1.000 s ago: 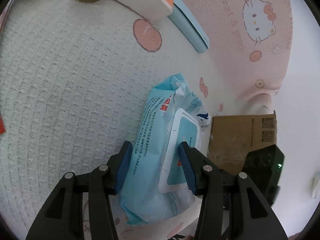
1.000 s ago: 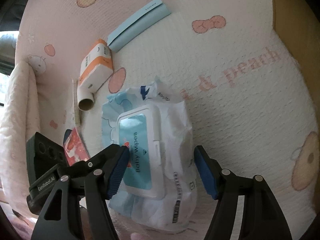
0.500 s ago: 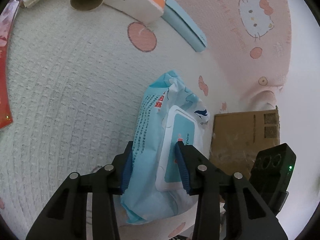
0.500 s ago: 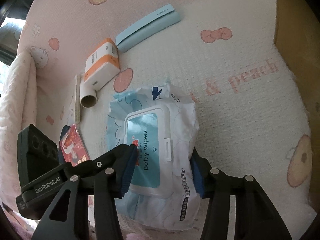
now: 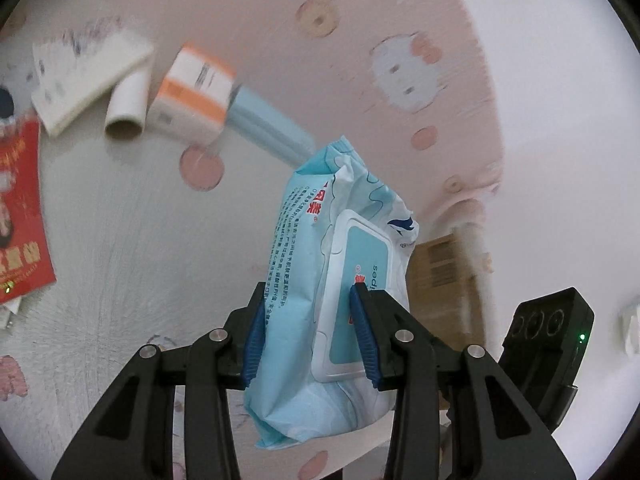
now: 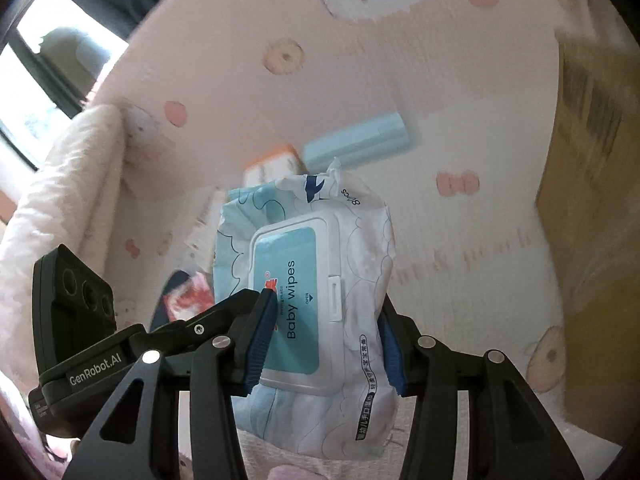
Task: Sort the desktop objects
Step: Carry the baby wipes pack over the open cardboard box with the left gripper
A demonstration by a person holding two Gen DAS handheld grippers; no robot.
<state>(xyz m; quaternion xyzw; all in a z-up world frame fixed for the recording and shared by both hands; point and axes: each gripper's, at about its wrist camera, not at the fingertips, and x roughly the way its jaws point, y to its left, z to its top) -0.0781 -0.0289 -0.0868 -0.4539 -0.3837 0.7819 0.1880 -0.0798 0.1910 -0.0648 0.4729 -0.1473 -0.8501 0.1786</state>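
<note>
A light blue and white baby wipes pack (image 5: 320, 264) is held off the white and pink blanket. My left gripper (image 5: 308, 332) is shut on its lower part, one pad on the printed side and one on the lid. My right gripper (image 6: 326, 340) is shut on the same pack (image 6: 308, 280), squeezing its two sides below the lid. The left gripper's body shows at the left of the right wrist view (image 6: 76, 320); the right gripper's body shows at the lower right of the left wrist view (image 5: 548, 344).
On the blanket lie an orange and white box (image 5: 192, 92), a cardboard tube (image 5: 126, 110), a long light blue box (image 5: 268, 128), a white booklet (image 5: 88, 76) and a red packet (image 5: 20, 212). A brown cardboard box (image 6: 596, 200) stands at the right.
Both grippers closed on the wipes pack and lifted it off the blanket. The views tilted up and the other objects now lie farther away.
</note>
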